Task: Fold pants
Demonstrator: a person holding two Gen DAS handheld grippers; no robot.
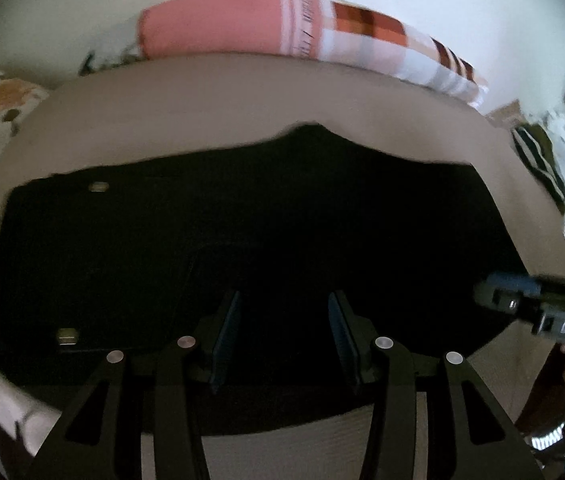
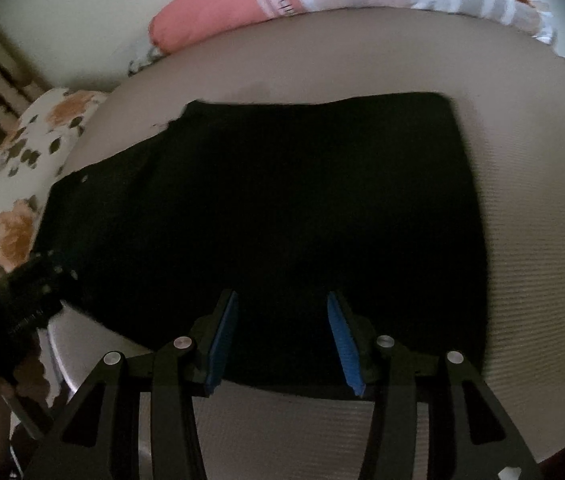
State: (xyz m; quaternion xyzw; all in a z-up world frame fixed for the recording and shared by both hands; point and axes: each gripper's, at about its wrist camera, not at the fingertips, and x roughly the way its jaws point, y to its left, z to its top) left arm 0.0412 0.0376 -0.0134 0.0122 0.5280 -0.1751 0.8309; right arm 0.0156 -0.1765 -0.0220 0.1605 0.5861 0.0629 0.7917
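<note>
While the left wrist view is dim, black pants lie flat on the beige bed cover, reaching its near edge. Left gripper stands open above them, nothing between its blue pads.

Right wrist view: right gripper likewise open, empty, over the pants' near edge. Pink pillow at the far edge.

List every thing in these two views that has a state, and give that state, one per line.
Pants: black, lying flat on the bed, folded into a broad block, not gripped.
Left claw: open, nothing between the pads, above the pants.
Right claw: open, empty, above the pants' near edge.
Bed: beige cover, smooth.
Pink pillow: lying at the bed's far edge.
Floral pillow: lying at the bed's left side.
</note>
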